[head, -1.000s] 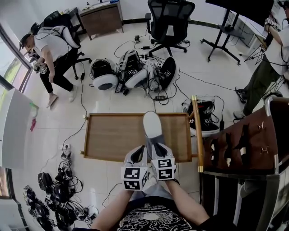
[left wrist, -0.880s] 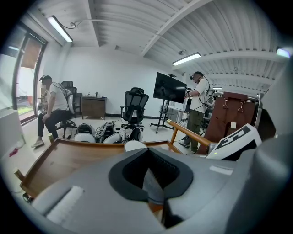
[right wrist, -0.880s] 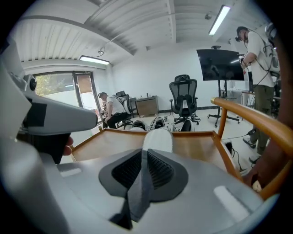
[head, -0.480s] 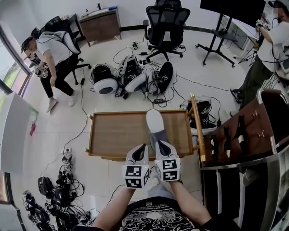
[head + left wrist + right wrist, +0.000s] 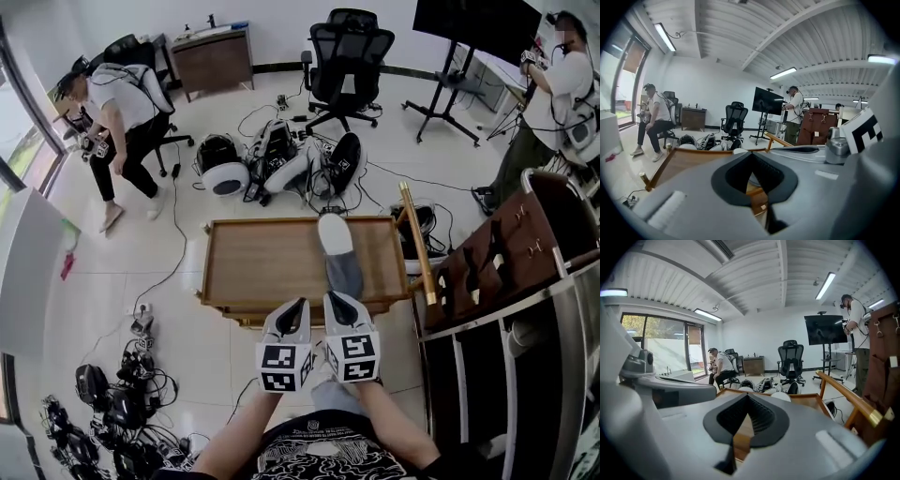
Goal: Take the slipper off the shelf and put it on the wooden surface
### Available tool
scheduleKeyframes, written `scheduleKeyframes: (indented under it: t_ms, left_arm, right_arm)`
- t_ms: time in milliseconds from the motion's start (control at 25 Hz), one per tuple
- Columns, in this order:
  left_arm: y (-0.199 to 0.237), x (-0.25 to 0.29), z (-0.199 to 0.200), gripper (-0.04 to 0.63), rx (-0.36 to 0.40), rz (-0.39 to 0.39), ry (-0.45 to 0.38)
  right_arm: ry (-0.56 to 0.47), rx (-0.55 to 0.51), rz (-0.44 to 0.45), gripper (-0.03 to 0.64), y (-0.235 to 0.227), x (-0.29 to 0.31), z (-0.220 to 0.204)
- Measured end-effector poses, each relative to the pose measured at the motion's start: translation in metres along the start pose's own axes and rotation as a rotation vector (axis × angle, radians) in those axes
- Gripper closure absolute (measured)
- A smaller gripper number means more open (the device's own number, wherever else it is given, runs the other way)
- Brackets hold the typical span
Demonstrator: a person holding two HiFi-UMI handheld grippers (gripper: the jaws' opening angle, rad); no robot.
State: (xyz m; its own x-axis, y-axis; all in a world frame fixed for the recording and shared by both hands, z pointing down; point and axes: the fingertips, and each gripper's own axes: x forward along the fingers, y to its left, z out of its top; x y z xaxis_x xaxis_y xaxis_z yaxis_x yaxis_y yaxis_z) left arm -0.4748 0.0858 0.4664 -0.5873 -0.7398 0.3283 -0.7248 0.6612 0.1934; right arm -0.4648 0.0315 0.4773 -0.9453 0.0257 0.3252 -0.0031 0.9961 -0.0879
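The slipper, white at the toe and grey at the heel, lies flat on the wooden surface, toe pointing away from me. My right gripper hovers over the surface's near edge just behind the heel, shut and empty. My left gripper hangs beside it, also shut with nothing in it. In the right gripper view the jaw tips meet, and the slipper's white toe shows beyond them. The left gripper view has its closed tips over the wooden surface.
The brown shelf with a wooden rail stands close on the right. Bags and cables litter the floor beyond, with an office chair. One person stands at far left, another at far right. More gear lies near left.
The right gripper has drawn back off the slipper's heel, leaving it lying on the wood. Both grippers have pulled toward me. My head view has shifted, so the wooden surface sits more to the right.
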Motion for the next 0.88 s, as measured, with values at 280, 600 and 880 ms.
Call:
scheduleKeyframes:
  t_ms: [280,600,880]
  left_arm:
    - [-0.007,-0.054,-0.003,0.591,0.001,-0.012,-0.054]
    - [-0.016,-0.113,-0.003,0.591,-0.001,-0.015,-0.108]
    - [-0.031,-0.154,0.001,0.591,0.026,-0.033,-0.153]
  right_arm:
    - [-0.060,-0.023,0.001,0.615,0.040,-0.047,0.011]
    - [-0.114,-0.059,0.016,0.615,0.087,-0.099,0.020]
    - [-0.160,-0.075,0.015,0.615,0.113,-0.137,0.028]
